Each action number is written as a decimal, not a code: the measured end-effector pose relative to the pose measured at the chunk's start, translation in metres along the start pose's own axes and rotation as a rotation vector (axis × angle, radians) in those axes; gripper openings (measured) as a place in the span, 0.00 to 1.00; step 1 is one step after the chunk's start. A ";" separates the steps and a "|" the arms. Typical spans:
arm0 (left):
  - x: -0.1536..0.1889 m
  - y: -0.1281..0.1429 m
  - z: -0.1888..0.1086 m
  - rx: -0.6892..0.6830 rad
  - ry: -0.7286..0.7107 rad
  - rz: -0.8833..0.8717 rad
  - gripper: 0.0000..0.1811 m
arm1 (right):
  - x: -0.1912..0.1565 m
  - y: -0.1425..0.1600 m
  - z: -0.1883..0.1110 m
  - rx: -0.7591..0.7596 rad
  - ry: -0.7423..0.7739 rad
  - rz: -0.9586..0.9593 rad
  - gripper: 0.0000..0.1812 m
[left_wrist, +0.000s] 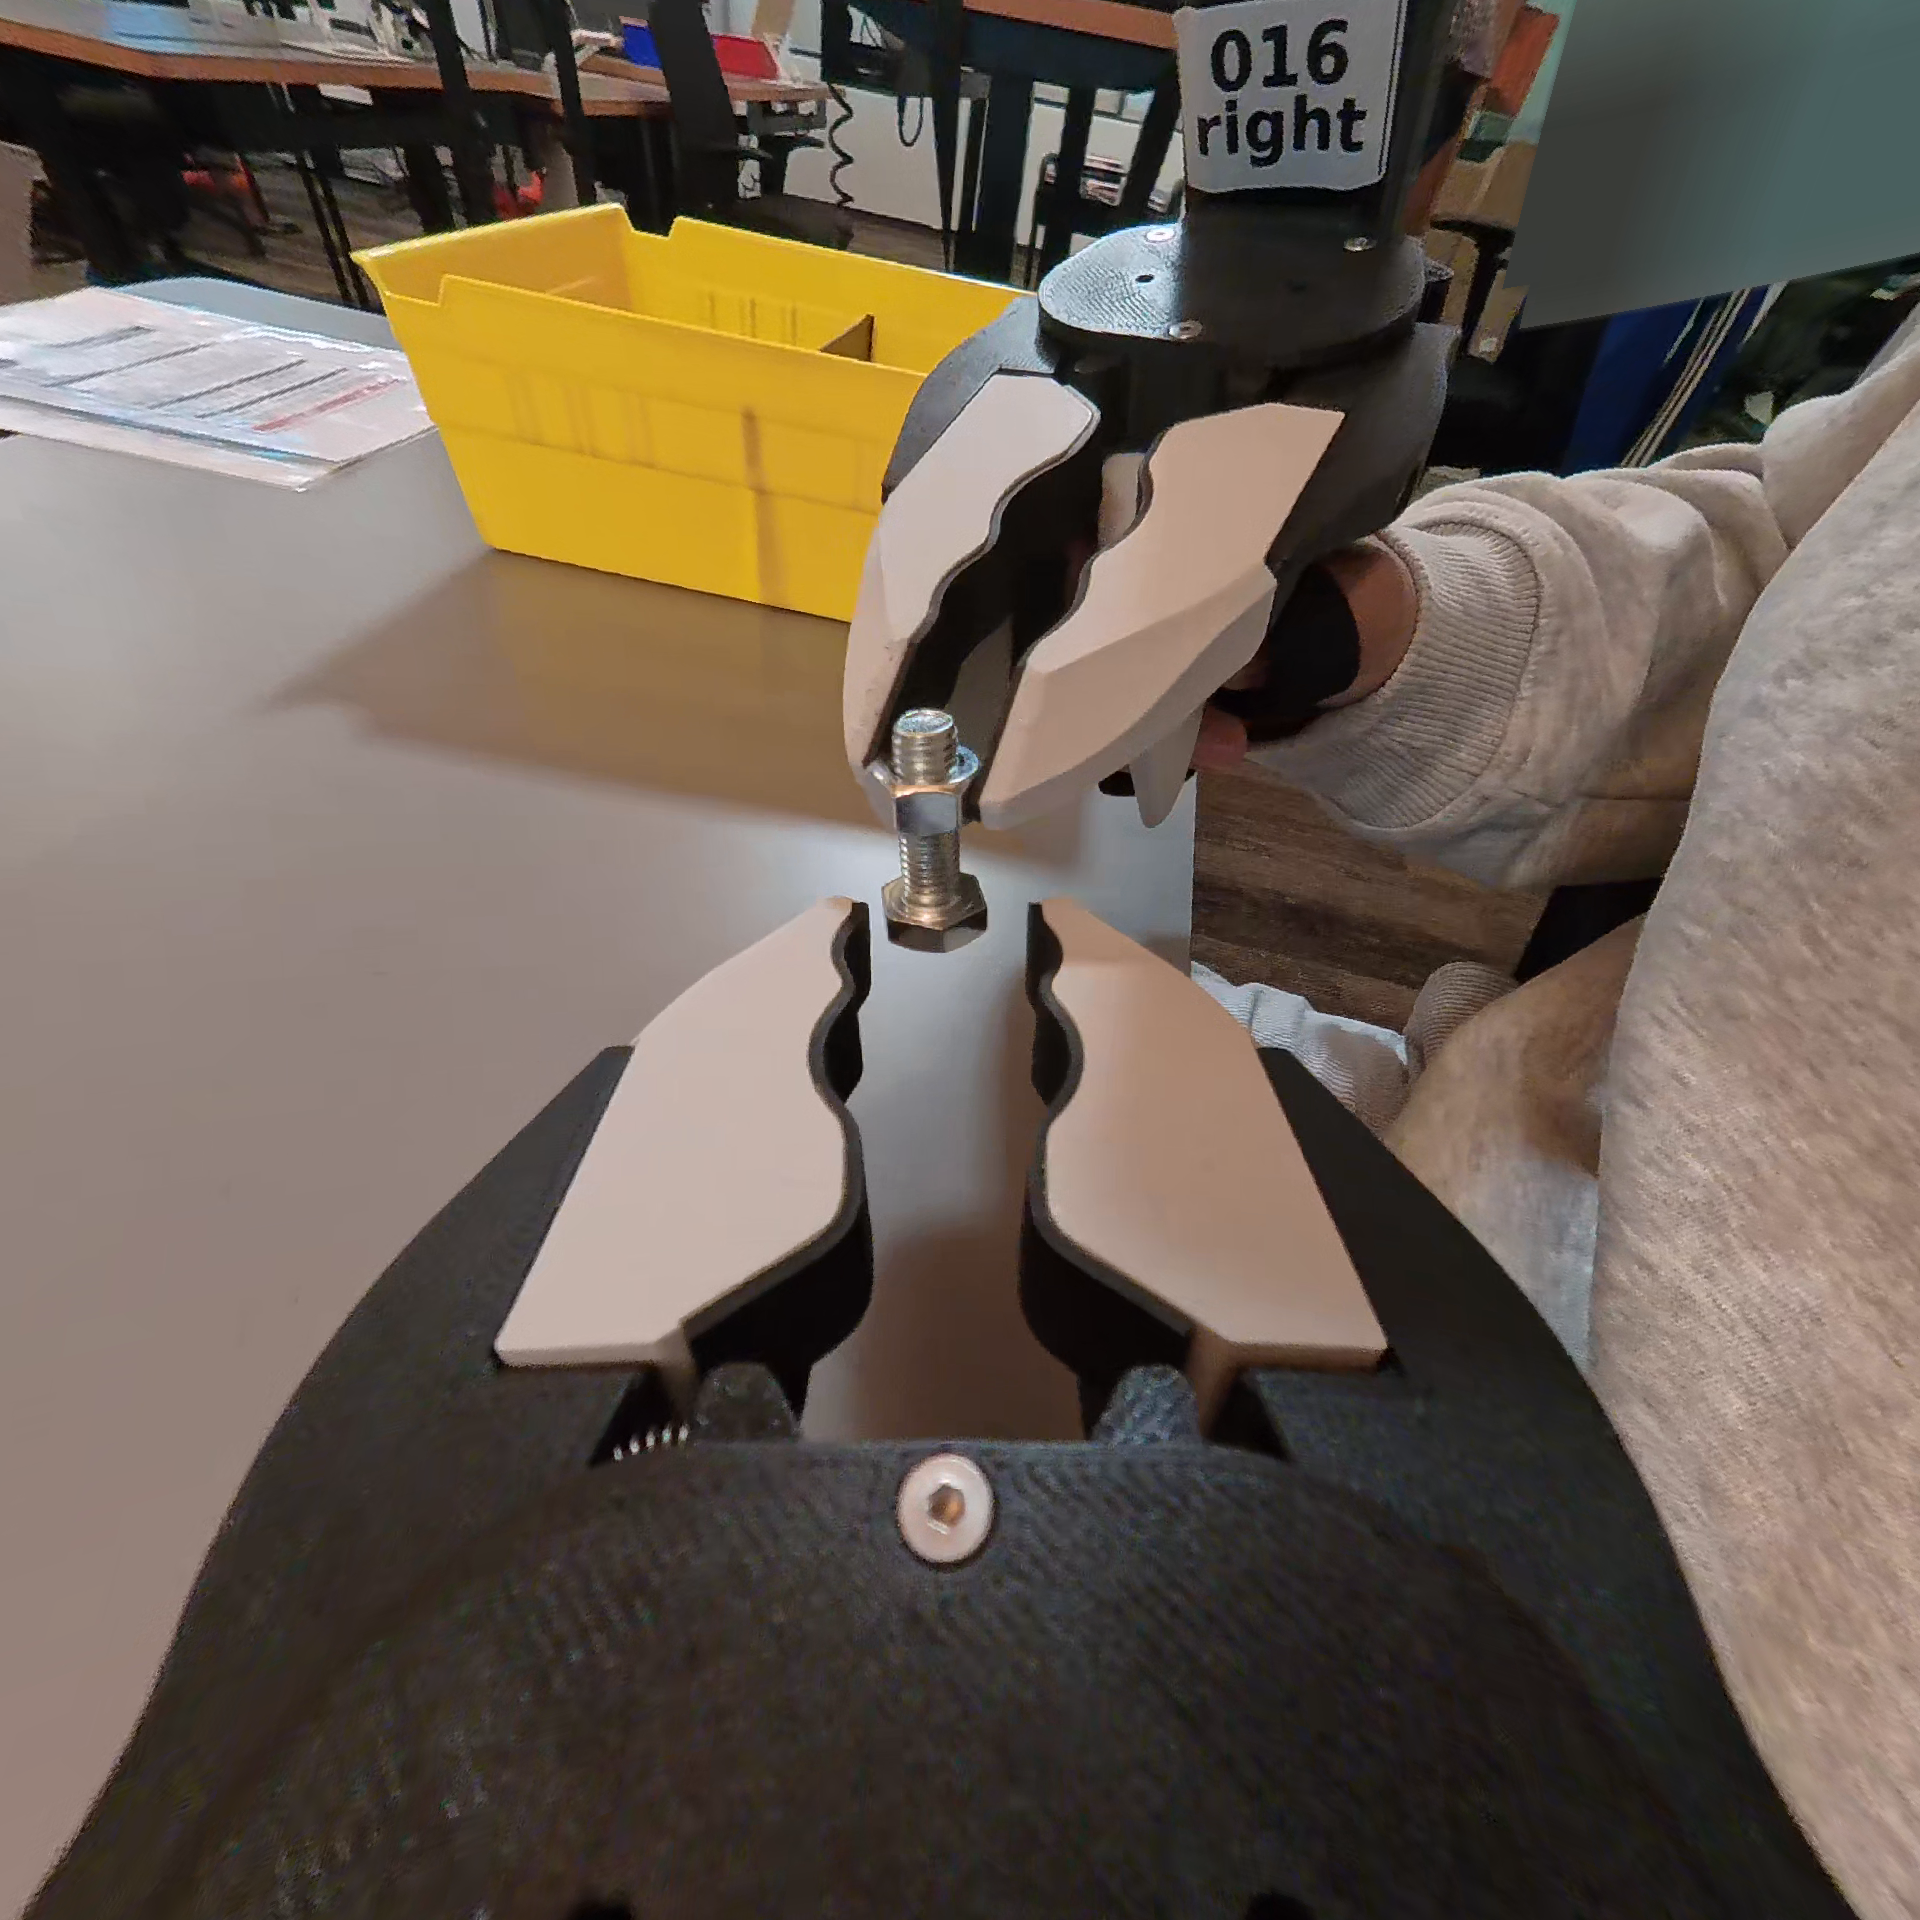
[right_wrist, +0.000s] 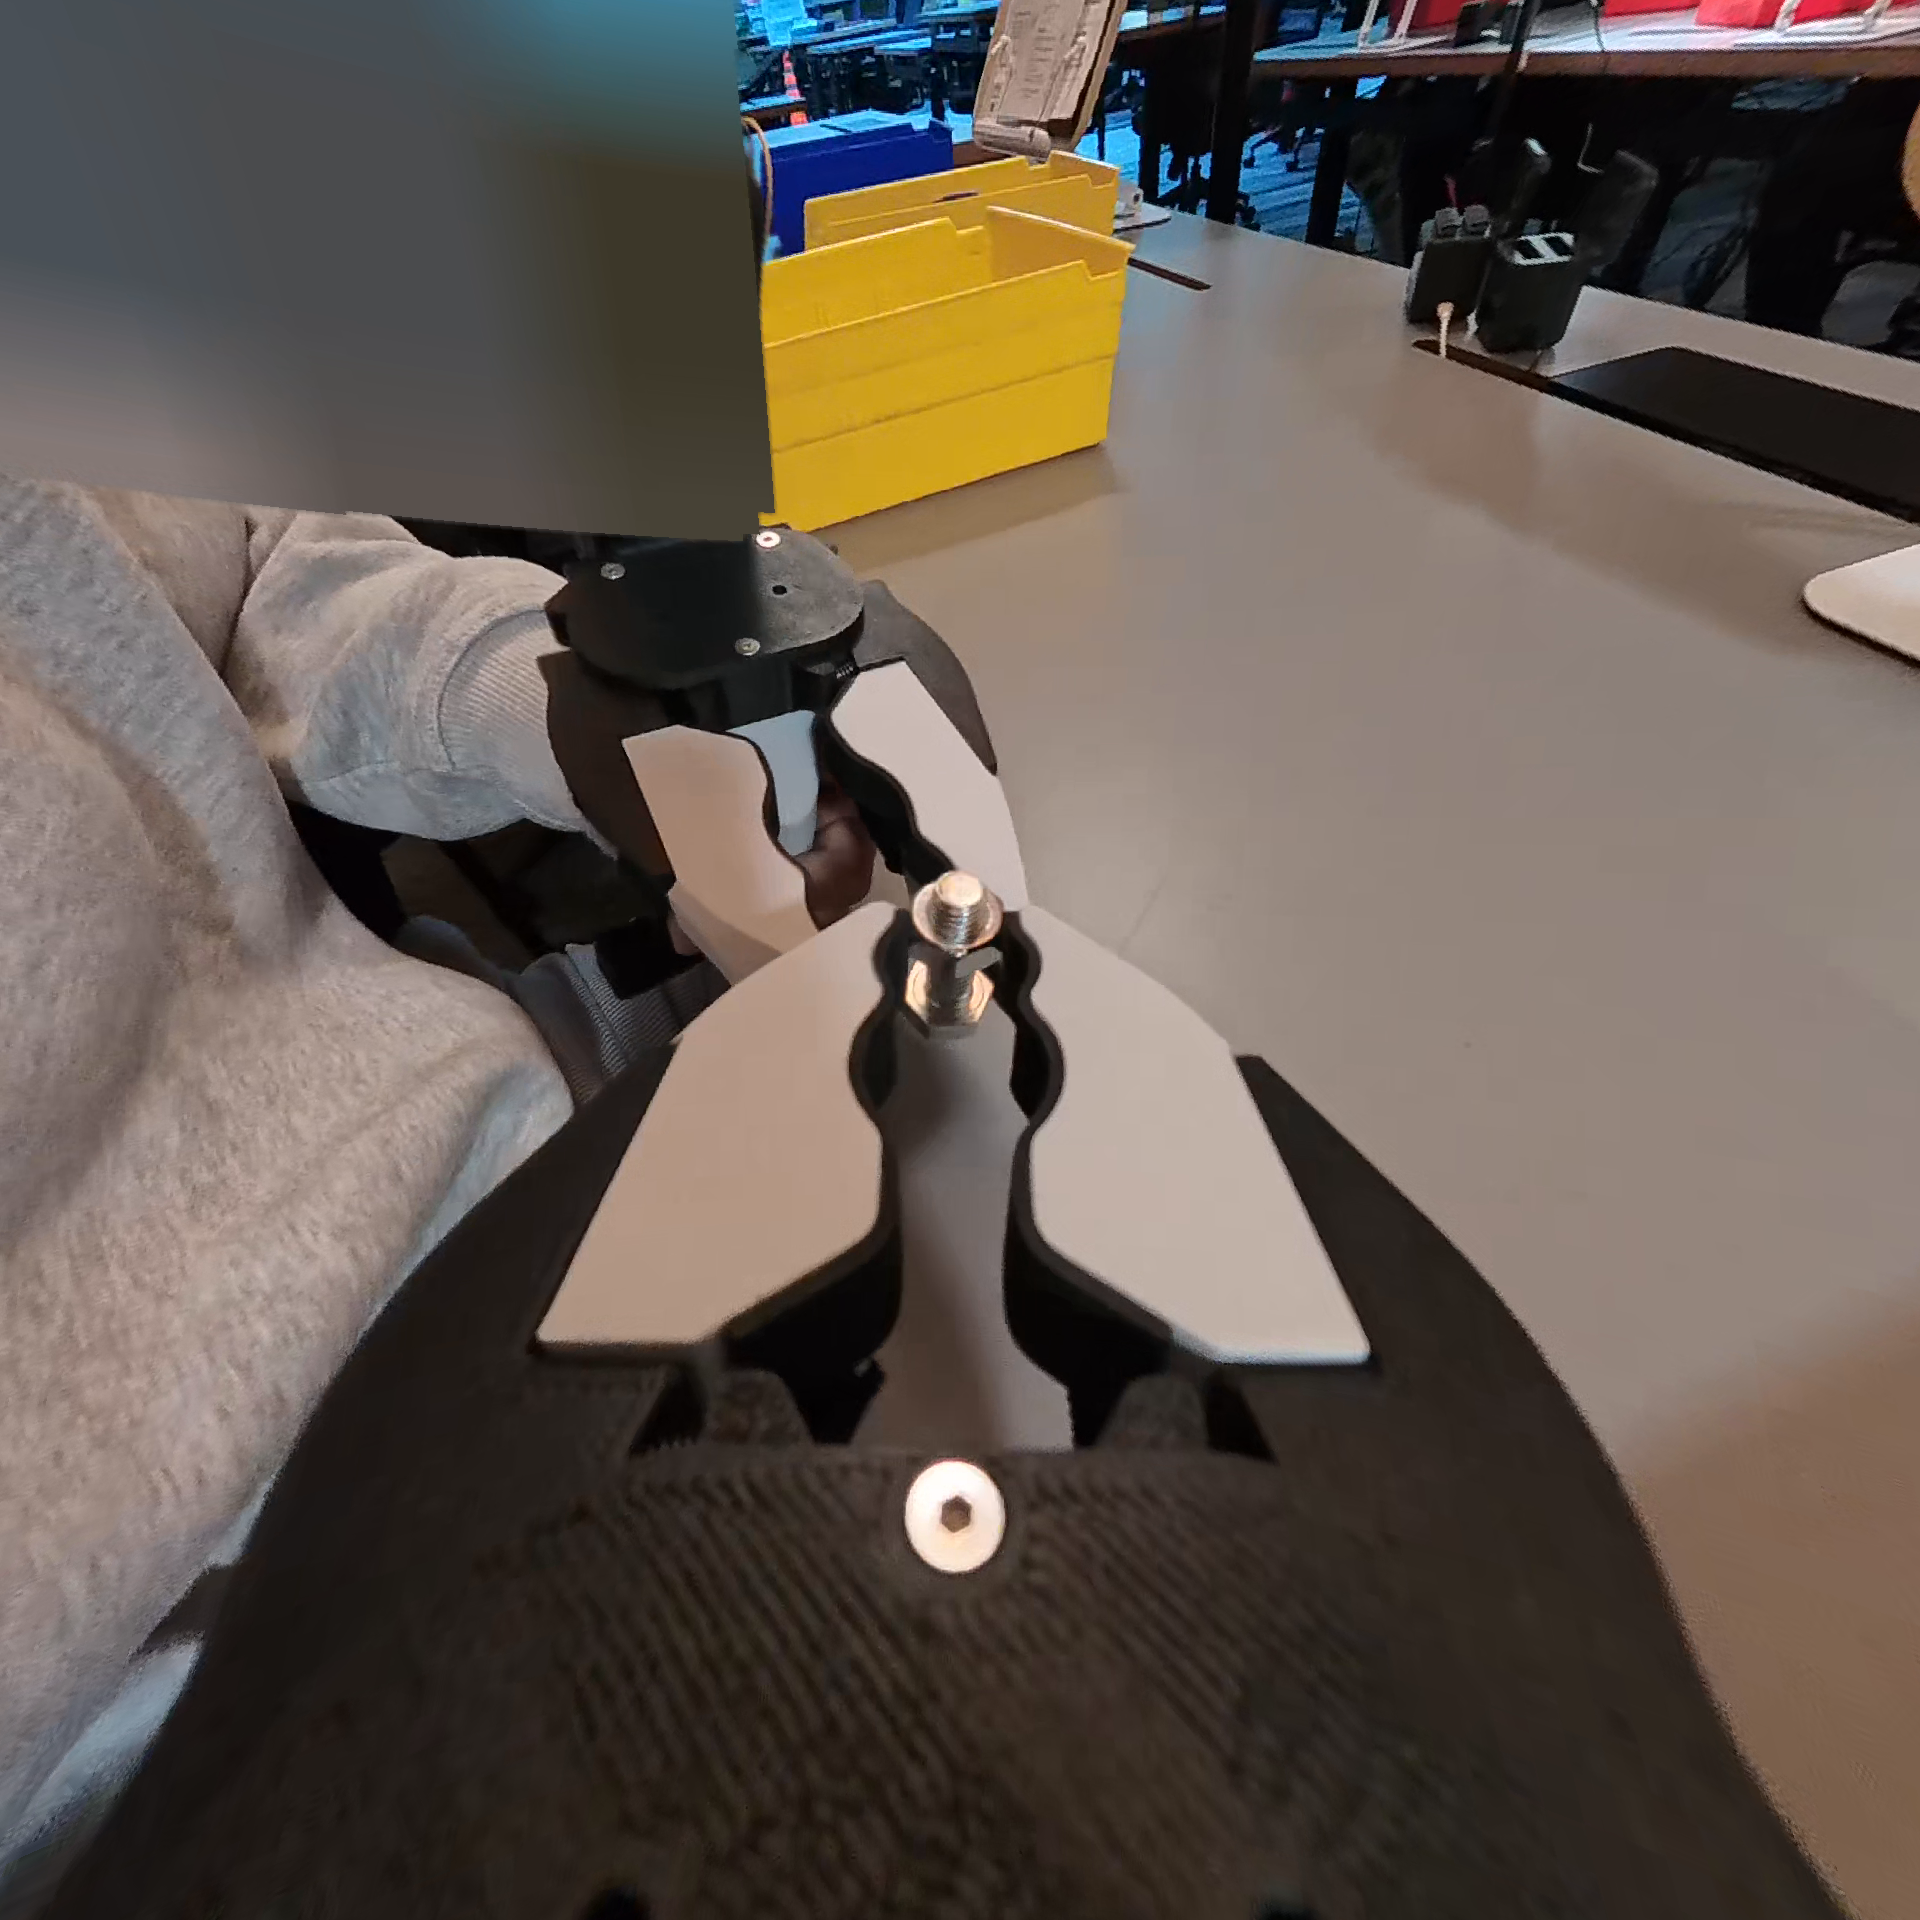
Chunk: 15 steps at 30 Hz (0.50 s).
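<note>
Your right gripper (left_wrist: 925, 779) is clamping nut (left_wrist: 928, 798) threaded high on upright bolt (left_wrist: 932, 831). Bolt head (left_wrist: 933, 921) is sitting on grey table (left_wrist: 312, 831). Your left gripper (left_wrist: 945, 914) is hanging open, 2 fingers flanking bolt head without touching. Yellow bin (left_wrist: 644, 436) is standing behind.

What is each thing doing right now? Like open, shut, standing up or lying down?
Left tongs: open, tips either side of the bolt's head, not squeezing it.
Right tongs: shut on the nut, near the bolt's top.
Bolt: upright, head down on the table, thread end up.
Nut: threaded onto the bolt, high up, a washer above it.
Yellow bin: upright on the table, open-topped; contents hidden.
Paper sheet: lying flat.
</note>
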<state>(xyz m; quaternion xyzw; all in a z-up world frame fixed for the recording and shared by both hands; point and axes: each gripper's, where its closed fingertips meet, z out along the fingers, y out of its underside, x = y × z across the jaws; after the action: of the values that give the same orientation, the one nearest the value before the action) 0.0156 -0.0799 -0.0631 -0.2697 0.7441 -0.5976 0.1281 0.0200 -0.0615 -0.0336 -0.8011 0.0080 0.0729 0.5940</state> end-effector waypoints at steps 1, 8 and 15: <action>0.000 0.000 0.000 0.002 -0.006 0.009 0.15 | 0.001 -0.001 0.000 0.005 0.005 0.009 0.09; -0.004 -0.005 -0.001 0.033 -0.048 0.039 0.13 | 0.004 -0.001 0.001 0.004 0.053 0.021 0.09; -0.008 -0.009 -0.003 0.064 -0.079 0.063 0.12 | 0.007 -0.006 -0.001 0.034 0.076 0.078 0.10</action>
<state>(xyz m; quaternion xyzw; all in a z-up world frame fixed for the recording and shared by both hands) 0.0226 -0.0739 -0.0549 -0.2652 0.7271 -0.6056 0.1849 0.0278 -0.0598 -0.0289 -0.7921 0.0629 0.0652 0.6037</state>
